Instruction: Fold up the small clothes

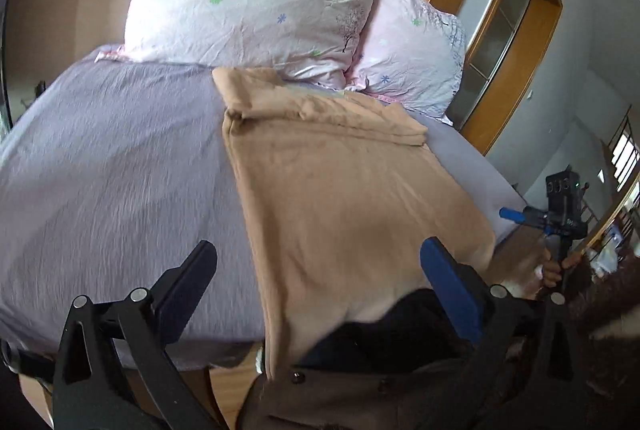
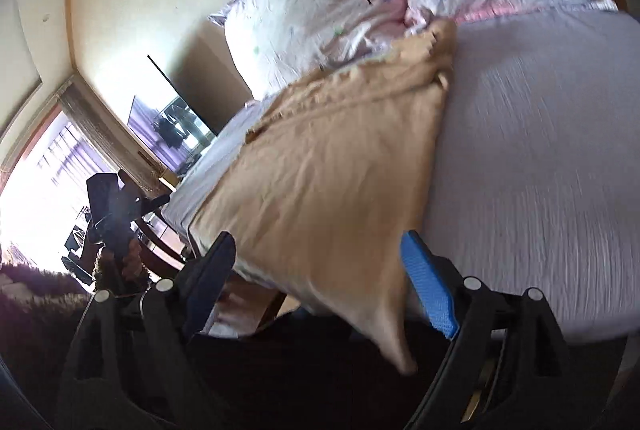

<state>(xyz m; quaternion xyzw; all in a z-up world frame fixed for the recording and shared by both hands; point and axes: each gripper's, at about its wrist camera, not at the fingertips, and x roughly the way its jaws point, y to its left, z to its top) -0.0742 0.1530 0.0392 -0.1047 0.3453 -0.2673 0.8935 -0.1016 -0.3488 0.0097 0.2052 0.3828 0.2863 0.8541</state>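
Note:
A tan garment [image 1: 344, 198] lies spread on the lilac bed sheet [image 1: 120, 166], its far end bunched in folds near the pillows and its near end hanging over the bed's front edge. My left gripper [image 1: 320, 270] is open above that near edge, jaws wide apart, holding nothing. In the right wrist view the same garment [image 2: 332, 170] runs diagonally, one corner drooping off the bed. My right gripper [image 2: 320, 262] is open over that near end, empty. It also shows in the left wrist view [image 1: 516, 215] at the bed's right edge.
Two pale floral pillows [image 1: 248, 2] [image 1: 412, 50] stand against the wall at the head of the bed. A wooden door frame [image 1: 508, 42] is at the right. A bright window [image 2: 40, 182] and dark furniture [image 2: 172, 122] lie left in the right wrist view.

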